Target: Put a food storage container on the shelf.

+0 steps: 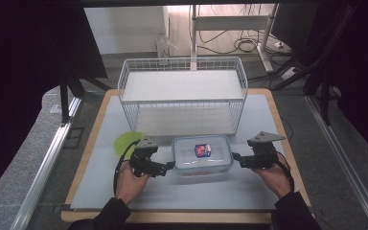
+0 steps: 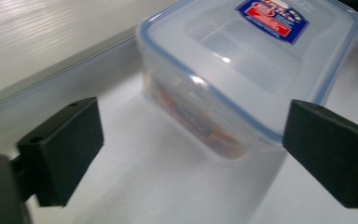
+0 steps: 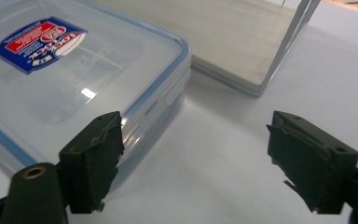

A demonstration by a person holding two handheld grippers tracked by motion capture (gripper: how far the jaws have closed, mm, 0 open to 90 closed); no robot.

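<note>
Centrally, clear container: blue-red lid label, text unreadable.

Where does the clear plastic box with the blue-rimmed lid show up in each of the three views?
High view: the box sits low centre, between the grippers.
Left gripper view: box upper centre to right.
Right gripper view: box upper left.
Shared landmark: the red-and-blue label on its lid.
</note>
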